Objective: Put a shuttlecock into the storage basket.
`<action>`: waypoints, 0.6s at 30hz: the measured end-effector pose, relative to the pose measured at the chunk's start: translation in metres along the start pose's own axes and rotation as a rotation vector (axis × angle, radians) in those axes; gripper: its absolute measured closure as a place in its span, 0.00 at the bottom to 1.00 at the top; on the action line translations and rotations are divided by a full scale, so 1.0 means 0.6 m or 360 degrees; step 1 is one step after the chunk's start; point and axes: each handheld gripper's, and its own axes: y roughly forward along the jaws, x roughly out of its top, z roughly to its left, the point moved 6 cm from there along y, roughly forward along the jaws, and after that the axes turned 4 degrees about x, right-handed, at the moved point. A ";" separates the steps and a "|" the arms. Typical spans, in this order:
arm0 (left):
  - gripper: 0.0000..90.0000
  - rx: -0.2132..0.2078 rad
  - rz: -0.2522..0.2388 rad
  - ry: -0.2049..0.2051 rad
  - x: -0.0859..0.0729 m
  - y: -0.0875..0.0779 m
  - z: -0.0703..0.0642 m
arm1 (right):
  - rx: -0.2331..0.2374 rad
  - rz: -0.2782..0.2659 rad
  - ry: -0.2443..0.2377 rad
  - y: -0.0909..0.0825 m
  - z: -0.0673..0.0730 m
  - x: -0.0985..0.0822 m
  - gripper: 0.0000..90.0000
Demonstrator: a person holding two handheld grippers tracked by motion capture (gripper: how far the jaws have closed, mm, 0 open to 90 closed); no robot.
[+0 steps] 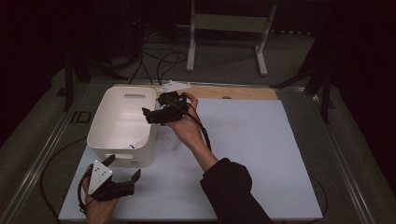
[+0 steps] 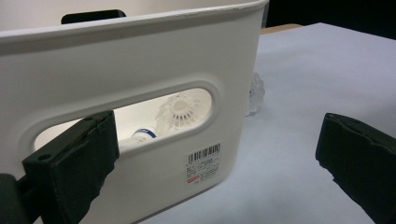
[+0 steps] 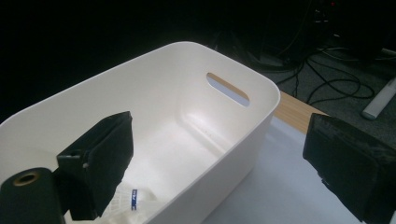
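Shuttlecock [image 2: 183, 111] sits inside white bin [image 1: 122, 125], frame left-centre. Right claw [image 1: 154, 113] spread, empty, over bin's right rim; left claw [image 1: 125, 169] spread, empty, lower left by bin's near wall. Risk imo: left jaw snags handle slot, drags bin. Left gripper view shows clear plastic piece [image 2: 255, 93] behind bin corner on desk [image 1: 261, 140]; right gripper view doesn't.

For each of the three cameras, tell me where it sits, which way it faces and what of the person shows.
High view: above the table's near side, looking forward and down; both forearms, left claw, right claw.
Left gripper view: on the left claw, low, facing the white bin side handle slot.
Right gripper view: on the right claw, above the rim, looking into the bin.
Both gripper views share the bin and the shuttlecock inside.
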 end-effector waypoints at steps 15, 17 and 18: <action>0.00 0.0000 0.0001 0.0002 0.000 0.000 0.000 | -0.0017 0.0022 -0.0045 -0.012 -0.003 -0.014 0.10; 0.00 0.0000 0.0001 0.0001 0.000 0.000 0.000 | -0.0013 0.0029 -0.0047 -0.014 -0.002 -0.016 0.10; 0.00 0.0000 0.0002 0.0002 0.000 0.000 0.000 | -0.0011 0.0024 -0.0052 -0.014 -0.003 -0.017 0.10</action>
